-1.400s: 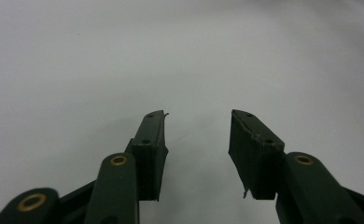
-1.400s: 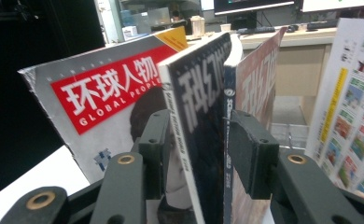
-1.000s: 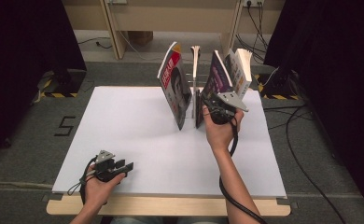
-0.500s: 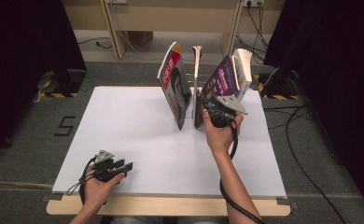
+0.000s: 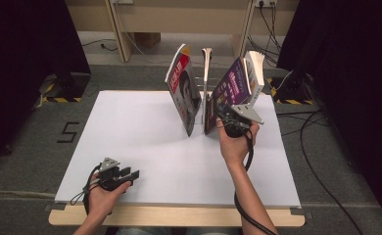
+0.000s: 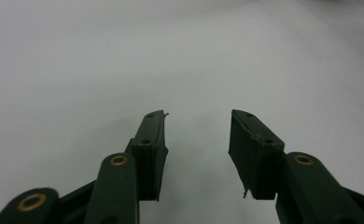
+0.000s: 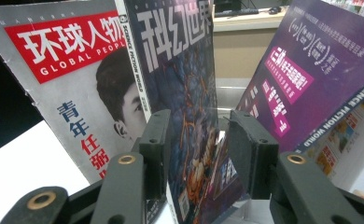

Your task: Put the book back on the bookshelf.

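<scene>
Left gripper (image 5: 130,173) and right gripper (image 7: 196,140) agape

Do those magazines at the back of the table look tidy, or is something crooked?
Crooked. The purple magazine leans hard to the right instead of standing upright like the thin one beside it. The red-titled magazine tilts left.

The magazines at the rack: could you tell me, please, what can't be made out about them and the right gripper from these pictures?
- High view: the right gripper has its jaw tips hidden behind its grey plate and the hand, so contact with the purple magazine is unclear.
- Right gripper view: the dark science fiction magazine stands beyond the open jaws; whether the pads touch it cannot be told.
- Right gripper view: the Global People magazine is cut off by the left edge.
- High view: the cover text is too small to read.
</scene>
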